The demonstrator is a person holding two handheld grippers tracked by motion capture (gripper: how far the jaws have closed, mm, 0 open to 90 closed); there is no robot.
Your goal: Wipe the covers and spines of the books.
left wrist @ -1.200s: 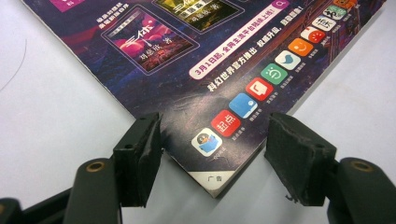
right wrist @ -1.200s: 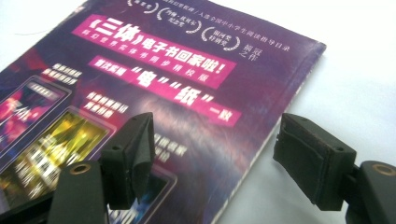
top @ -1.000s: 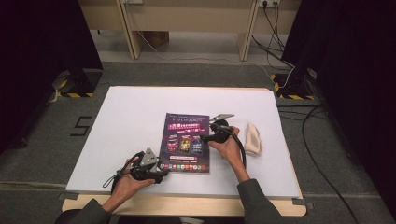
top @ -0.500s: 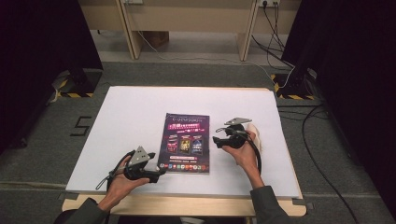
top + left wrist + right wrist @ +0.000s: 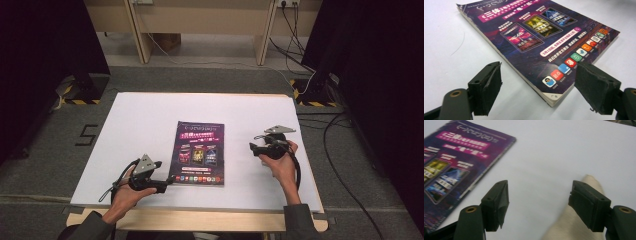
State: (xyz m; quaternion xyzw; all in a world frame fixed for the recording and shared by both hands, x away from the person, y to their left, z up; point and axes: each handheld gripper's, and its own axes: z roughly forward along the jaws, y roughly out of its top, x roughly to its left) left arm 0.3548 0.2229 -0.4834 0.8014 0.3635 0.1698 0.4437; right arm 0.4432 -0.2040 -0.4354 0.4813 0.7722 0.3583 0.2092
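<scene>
A purple book (image 5: 199, 151) lies flat in the middle of the white table (image 5: 145, 115). My left gripper (image 5: 167, 183) rests on the table at the book's near left corner. In the left gripper view the book (image 5: 536, 37) has that corner between the open jaws of my left gripper (image 5: 541, 85); they have just been opening and the pads do not touch it. My right gripper (image 5: 253, 148) hovers to the right of the book, open. In the right gripper view my right gripper (image 5: 539, 205) has its jaws, just closing a little, over a beige cloth (image 5: 576, 225) without pressing it.
The book (image 5: 454, 157) lies at the left in the right gripper view, with bare white table between it and the cloth. The table's wooden front edge (image 5: 200, 220) runs below both hands. Cables (image 5: 345, 165) trail on the floor at the right.
My right hand has moved right, off the book's right edge, and now covers the beige cloth. My left gripper has stayed at the book's near left corner.
</scene>
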